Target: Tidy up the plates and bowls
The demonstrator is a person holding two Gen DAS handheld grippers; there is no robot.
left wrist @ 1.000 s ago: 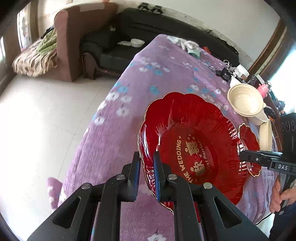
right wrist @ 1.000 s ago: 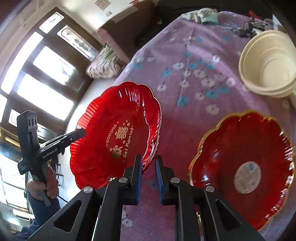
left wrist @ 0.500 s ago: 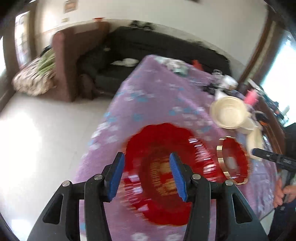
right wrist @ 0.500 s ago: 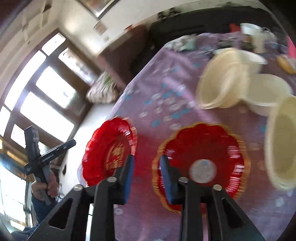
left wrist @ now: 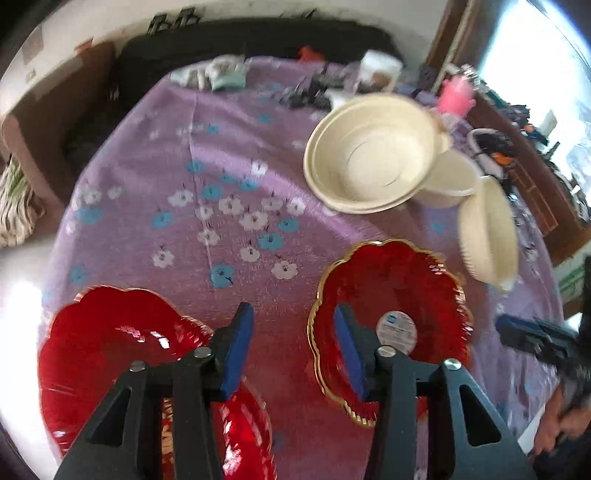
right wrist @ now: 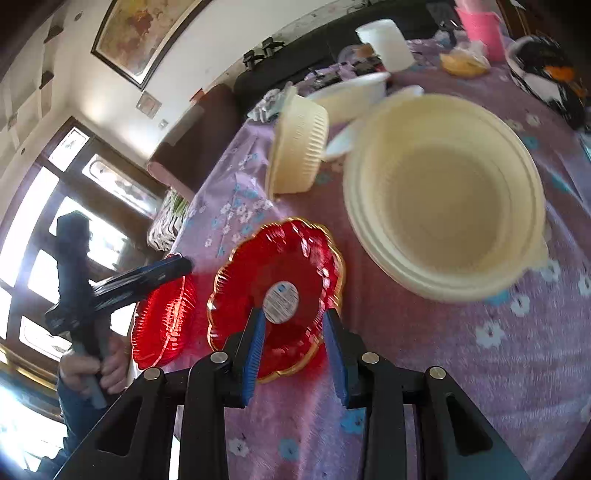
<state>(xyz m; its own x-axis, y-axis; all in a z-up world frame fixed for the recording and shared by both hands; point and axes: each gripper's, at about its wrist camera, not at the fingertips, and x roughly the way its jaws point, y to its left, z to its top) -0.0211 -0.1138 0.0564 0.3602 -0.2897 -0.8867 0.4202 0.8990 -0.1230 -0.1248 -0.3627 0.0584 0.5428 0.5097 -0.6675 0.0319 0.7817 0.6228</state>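
A large red plate lies at the table's near left edge, partly under my left gripper's arms. The left gripper hangs over bare cloth between this plate and a smaller gold-rimmed red plate; its jaws are closing with nothing between them. My right gripper stands open, and the near rim of the gold-rimmed plate shows between its fingers without touching the pads. The large red plate lies left of it, under the left gripper. The right gripper shows at the right edge of the left wrist view.
A stack of cream bowls stands behind the plates, with a ribbed cream bowl on its side next to it. White bowls, a white cup and a pink cup crowd the far end. The purple flowered cloth covers the table.
Both grippers let go of the large red plate's rim and opened. The plate now lies on the table. Both views swung right, toward the gold-rimmed plate and the cream bowls.
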